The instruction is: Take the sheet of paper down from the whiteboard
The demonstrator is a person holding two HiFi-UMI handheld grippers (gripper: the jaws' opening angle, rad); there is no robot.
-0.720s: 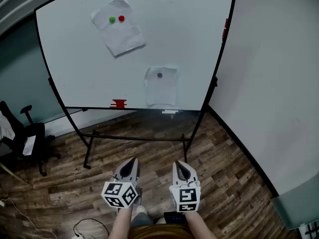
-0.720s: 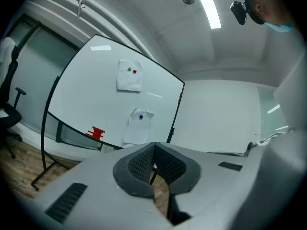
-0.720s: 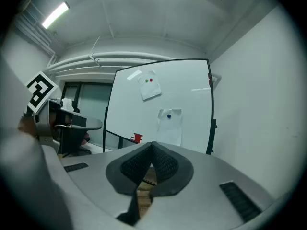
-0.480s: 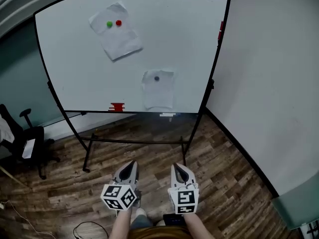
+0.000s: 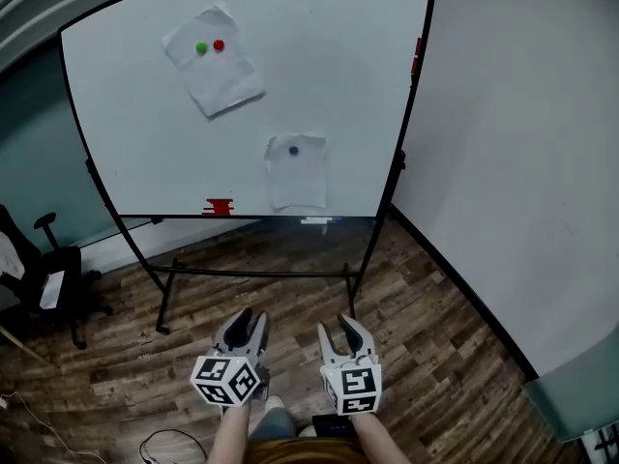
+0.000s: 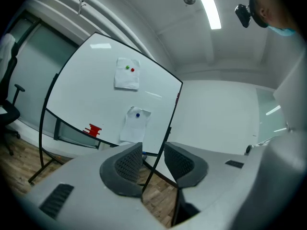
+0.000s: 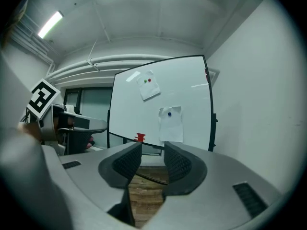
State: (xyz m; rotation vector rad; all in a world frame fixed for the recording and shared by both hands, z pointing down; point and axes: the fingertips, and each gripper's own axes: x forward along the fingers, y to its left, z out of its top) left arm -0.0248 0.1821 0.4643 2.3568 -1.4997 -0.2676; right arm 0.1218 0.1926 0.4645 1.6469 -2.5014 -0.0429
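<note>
A whiteboard on a wheeled stand carries two sheets of paper. The upper sheet hangs tilted at the top left, pinned by a green magnet and a red magnet. The lower sheet hangs near the bottom middle under one blue magnet. Both sheets also show in the left gripper view, upper sheet and lower sheet, and in the right gripper view, lower sheet. My left gripper and right gripper are held low, side by side, far short of the board, both open and empty.
A red object sits on the board's bottom ledge. The stand's legs spread over the wood floor. A black office chair stands at the left, a white wall runs close on the right, and a cable lies on the floor.
Both grippers' jaws have spread apart from a closed, pointed shape. The whiteboard has slid slightly left and down in the head view.
</note>
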